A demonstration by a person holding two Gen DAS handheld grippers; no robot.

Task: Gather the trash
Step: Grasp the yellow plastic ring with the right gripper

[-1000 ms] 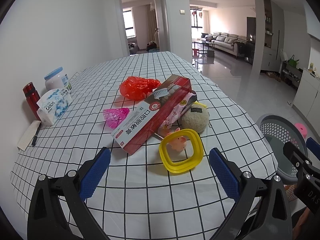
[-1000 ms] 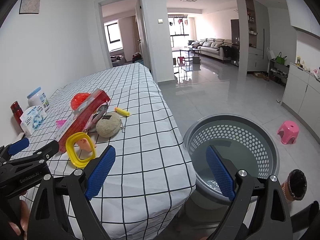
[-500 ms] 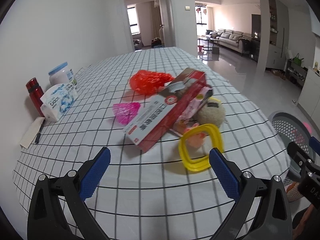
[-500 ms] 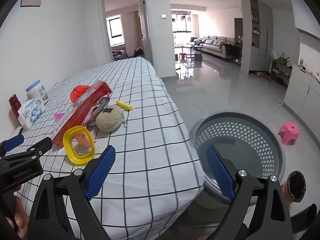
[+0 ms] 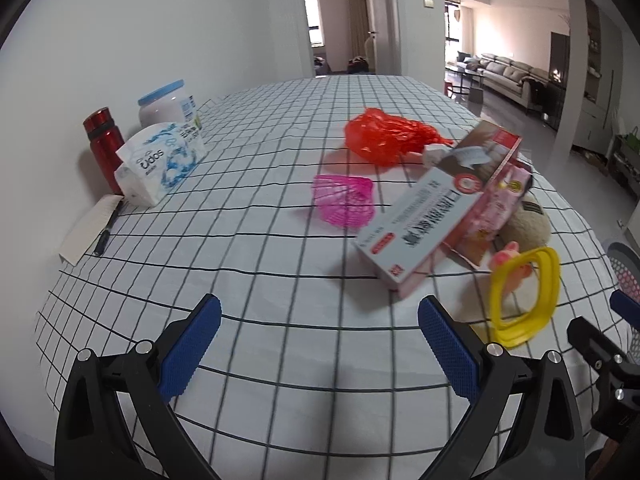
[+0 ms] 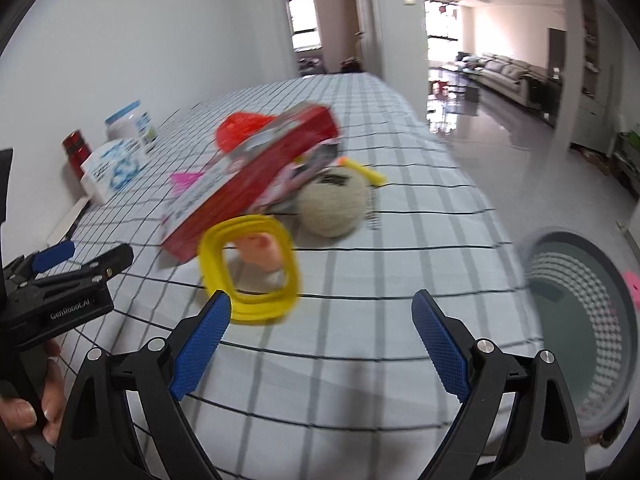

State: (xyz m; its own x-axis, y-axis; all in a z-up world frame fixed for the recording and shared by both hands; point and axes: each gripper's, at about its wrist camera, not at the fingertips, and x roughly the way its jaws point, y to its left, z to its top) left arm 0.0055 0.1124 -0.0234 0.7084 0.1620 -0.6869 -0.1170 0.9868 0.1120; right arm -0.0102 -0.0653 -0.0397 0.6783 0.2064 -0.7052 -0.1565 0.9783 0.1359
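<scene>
Trash sits in a pile on the checked tablecloth (image 5: 280, 240). From your left wrist camera, your left gripper (image 5: 320, 344) is wide open and holds nothing. The long red and white cardboard box (image 5: 436, 216) lies ahead and to the right of the fingers, its long side running away up to the right. A crumpled red plastic bag (image 5: 388, 136) and a pink net cup (image 5: 344, 200) lie farther back.

From your right wrist camera, your right gripper (image 6: 320, 344) is wide open and empty too. The yellow plastic ring (image 6: 248, 268) lies just ahead of its left finger. I think this hand is nearer. The grey round basket (image 6: 584, 320) waits low on the right.
</scene>
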